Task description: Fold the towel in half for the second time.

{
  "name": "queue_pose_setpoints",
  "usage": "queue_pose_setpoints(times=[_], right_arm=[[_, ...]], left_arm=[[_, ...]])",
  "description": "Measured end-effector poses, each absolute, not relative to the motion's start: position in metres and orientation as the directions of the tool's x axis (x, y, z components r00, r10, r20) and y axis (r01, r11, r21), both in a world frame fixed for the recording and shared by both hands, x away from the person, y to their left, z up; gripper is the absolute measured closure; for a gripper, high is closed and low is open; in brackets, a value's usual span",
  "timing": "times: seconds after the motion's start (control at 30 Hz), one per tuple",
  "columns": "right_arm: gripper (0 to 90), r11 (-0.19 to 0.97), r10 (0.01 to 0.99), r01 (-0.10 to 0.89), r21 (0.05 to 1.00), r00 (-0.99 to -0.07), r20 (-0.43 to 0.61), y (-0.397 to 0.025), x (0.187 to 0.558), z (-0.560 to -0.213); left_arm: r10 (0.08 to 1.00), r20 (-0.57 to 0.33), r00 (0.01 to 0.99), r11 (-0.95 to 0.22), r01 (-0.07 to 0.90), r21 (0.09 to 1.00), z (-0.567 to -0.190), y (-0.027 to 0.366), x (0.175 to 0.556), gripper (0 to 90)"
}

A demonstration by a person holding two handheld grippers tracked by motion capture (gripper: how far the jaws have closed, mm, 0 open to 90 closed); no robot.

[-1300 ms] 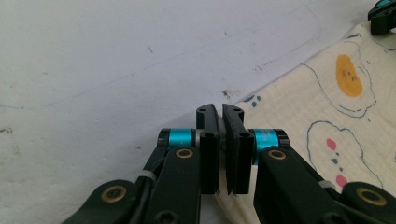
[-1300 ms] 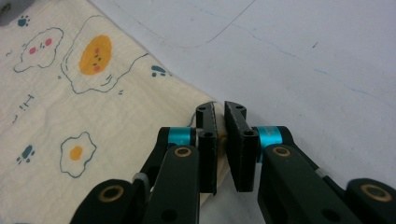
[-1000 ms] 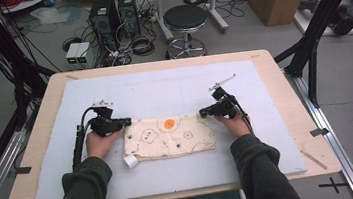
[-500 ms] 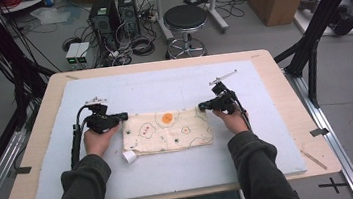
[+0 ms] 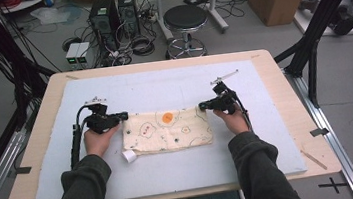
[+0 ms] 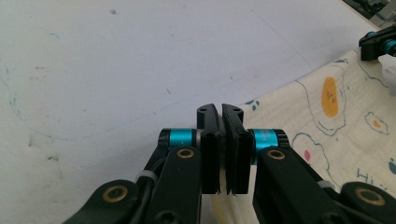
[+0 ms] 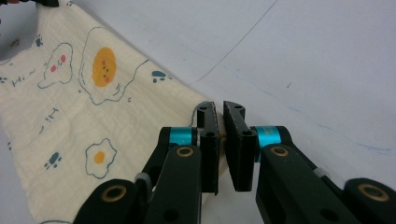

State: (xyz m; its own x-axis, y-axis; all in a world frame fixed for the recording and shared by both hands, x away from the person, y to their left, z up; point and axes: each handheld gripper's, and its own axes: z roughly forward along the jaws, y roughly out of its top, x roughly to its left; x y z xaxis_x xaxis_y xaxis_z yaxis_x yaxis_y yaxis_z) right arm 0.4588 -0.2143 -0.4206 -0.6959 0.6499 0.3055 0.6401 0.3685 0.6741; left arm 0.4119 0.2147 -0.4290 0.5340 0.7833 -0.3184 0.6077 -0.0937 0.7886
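Black jaws on the left gripper [image 6: 219, 154] are pressed almost flat together, with a sliver of cream fabric pinched between them at the cloth's far left corner. The right gripper [image 7: 223, 151] does much the same at the far right corner, though its jaws stand a touch wider, a narrow gap showing with the cloth edge caught in it.

Between the two lies the cloth [image 5: 168, 130] itself, a cream piece printed with fried eggs and paw marks, folded into a rectangle on the pale mat [image 5: 163, 88] in the middle of the table [image 5: 283, 82]. I'd judge it light, soft and limp: it will sag and crease wherever it isn't held, so the corners look like the right places to grip. A small white tag [image 5: 129, 155] pokes out at its near left corner.

No container is on the table.
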Motion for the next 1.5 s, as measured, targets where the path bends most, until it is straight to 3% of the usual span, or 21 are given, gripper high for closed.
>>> queue_pose_setpoints(times=[1.5], right_arm=[[84.3,0.357,0.536,0.544,0.76,-0.785,0.311,-0.231,0.415,-0.411]], left_arm=[[0.705,-0.235,0.669,-0.203,0.508,0.837,-0.419,0.218,0.359,85.3]])
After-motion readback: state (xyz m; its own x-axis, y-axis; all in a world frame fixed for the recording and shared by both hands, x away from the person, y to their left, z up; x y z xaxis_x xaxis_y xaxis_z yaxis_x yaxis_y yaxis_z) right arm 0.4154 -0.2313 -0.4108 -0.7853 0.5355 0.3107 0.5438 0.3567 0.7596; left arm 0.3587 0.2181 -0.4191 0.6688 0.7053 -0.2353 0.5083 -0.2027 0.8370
